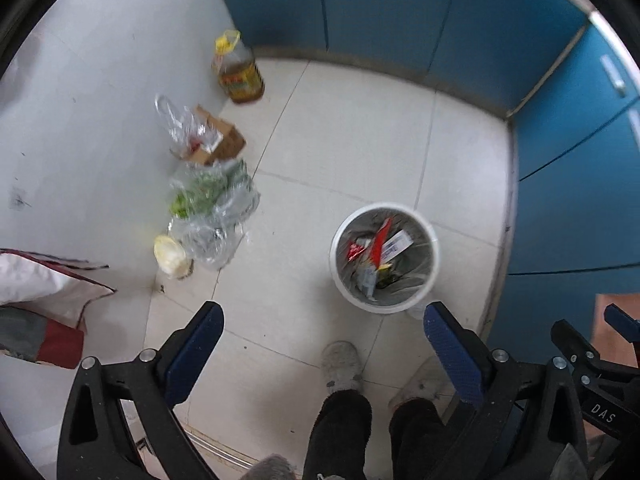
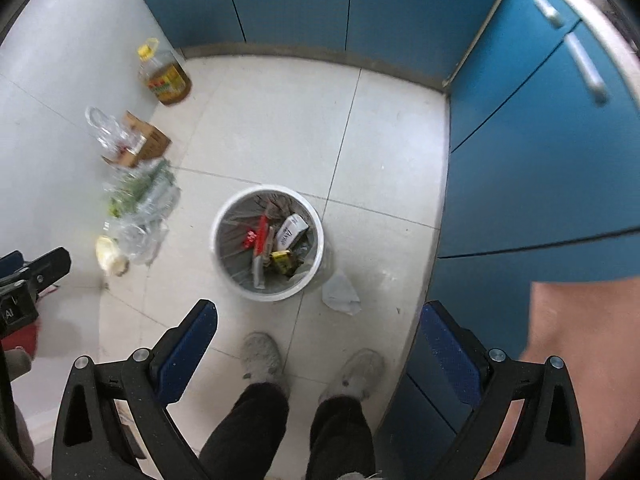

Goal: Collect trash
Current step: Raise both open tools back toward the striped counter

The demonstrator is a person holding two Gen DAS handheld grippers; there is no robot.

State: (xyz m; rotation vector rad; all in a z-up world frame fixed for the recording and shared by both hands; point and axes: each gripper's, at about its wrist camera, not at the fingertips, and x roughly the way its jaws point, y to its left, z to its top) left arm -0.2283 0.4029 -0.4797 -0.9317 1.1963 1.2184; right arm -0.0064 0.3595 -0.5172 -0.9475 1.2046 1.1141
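Your left tool point(image 1: 322, 320) is spread wide, nothing between its blue pads — same for your right tool point(image 2: 318, 318), released and empty. Both hang high over the floor, pointing down, past your shoes point(image 2: 262, 356). Just beyond your feet a crumpled white scrap point(image 2: 341, 294) lies on the tile point(image 2: 276, 128), right beside the white bin point(image 2: 267, 242), which holds wrappers and a small carton. Farther left along the wall — clear plastic bags point(image 2: 140, 204) with greens, a cardboard box point(image 2: 146, 142), then an oil bottle point(image 2: 164, 74) near the blue cabinets point(image 2: 520, 160).
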